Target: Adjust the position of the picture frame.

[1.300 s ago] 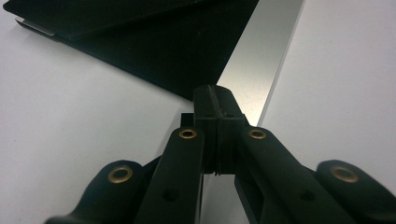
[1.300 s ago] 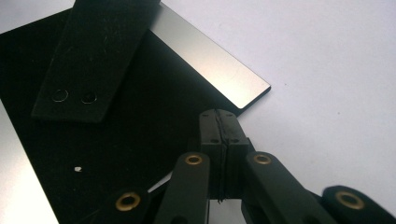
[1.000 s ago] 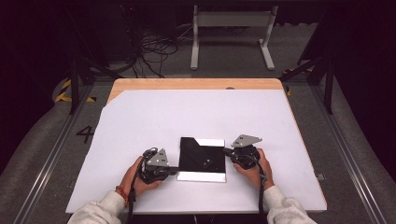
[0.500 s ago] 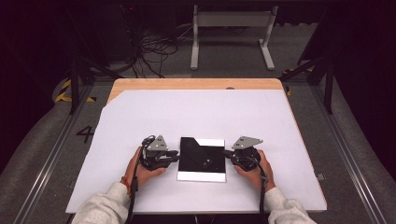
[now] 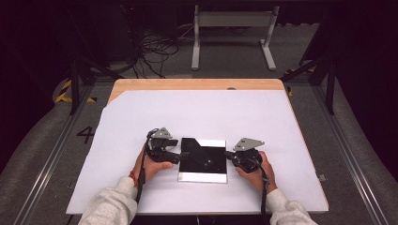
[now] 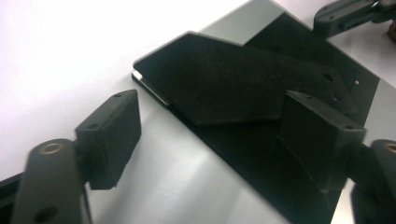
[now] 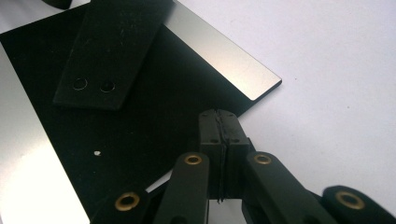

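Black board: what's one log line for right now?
left gripper: open, jaws just opened, astride board edge | right gripper: shut at board edge | black board: flat on white table

A wooden table point(image 5: 197, 84) was covered almost wholly by a white sheet point(image 5: 197, 115); a flat black-and-silver plate point(image 5: 202, 160) was laid directly on the sheet, near its front edge

The far corner of the black-and-silver plate point(image 6: 261, 116) is cut off by the top edge of the left gripper view, and its near part is covered by the left gripper point(image 6: 210, 135). In the right gripper view the plate's left side is lost past the frame. Whether the right gripper point(image 7: 218, 130) pinches the plate's edge cannot be told. The small white speck point(image 7: 97, 152) is too small to identify.
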`<control>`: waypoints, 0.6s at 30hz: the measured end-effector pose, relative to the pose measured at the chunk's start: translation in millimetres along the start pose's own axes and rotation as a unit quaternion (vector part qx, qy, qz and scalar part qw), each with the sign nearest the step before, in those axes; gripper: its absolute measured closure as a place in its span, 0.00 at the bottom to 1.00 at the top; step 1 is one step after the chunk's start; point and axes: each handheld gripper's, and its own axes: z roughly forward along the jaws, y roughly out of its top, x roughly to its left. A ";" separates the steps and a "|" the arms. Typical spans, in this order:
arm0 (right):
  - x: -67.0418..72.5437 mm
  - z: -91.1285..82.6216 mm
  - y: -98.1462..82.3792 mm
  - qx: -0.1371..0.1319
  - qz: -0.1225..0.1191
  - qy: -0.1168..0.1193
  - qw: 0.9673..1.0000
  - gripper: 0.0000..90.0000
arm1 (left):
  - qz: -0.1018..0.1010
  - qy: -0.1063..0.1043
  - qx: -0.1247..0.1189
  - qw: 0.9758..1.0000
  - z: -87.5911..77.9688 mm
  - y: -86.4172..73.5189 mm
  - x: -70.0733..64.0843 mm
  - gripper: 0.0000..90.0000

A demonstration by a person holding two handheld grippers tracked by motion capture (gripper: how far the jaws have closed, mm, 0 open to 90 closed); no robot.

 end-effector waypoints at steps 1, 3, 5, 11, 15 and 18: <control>-0.1 0.0 -0.1 0.000 0.000 0.000 1.000 1.00 | -0.008 -0.006 -0.006 1.000 -0.3 1.2 0.7 0.22; -0.3 0.0 -0.2 -0.001 0.000 0.001 1.000 1.00 | -0.016 -0.015 -0.006 1.000 2.4 3.6 2.1 0.22; -0.3 -0.2 -0.4 -0.001 0.000 0.002 1.000 1.00 | -0.011 -0.016 0.004 1.000 6.1 5.1 1.1 0.22; -0.5 -0.8 -1.1 -0.003 0.001 0.005 1.000 0.99 | -0.010 -0.013 0.001 1.000 6.3 5.4 -0.3 0.25; -0.3 -0.9 -1.2 -0.003 0.000 0.004 1.000 0.99 | -0.011 -0.006 0.009 1.000 5.3 5.3 0.8 0.27; -0.3 -1.0 -1.2 -0.003 0.001 0.004 1.000 0.99 | -0.013 -0.002 0.006 1.000 4.8 5.0 2.2 0.24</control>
